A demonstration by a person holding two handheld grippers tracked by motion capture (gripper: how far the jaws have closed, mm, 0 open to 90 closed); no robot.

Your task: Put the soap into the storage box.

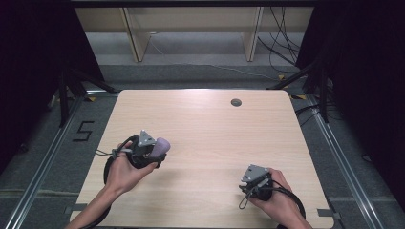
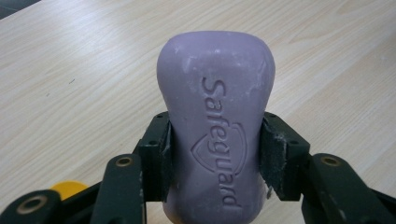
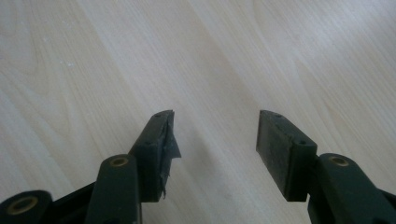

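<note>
A purple bar of soap (image 2: 215, 126) with "Safeguard" pressed into its face sticks out forward between my left gripper's (image 2: 215, 156) two black pads. In the high view that left gripper (image 1: 154, 153) is held in a hand over the left half of the wooden table (image 1: 210, 129), the soap (image 1: 161, 145) jutting to the right. My right gripper (image 3: 215, 149) stands open just above bare wood, nothing between its pads; the left pad's lining is torn and peeling. In the high view the right gripper (image 1: 248, 187) sits near the front right of the table.
A round grey cable port (image 1: 236, 102) lies in the table top near the far edge. Black curtains and stand legs flank the table, cables run on the floor at the right. A small yellow part (image 2: 67, 189) shows at the lower left of the left gripper view.
</note>
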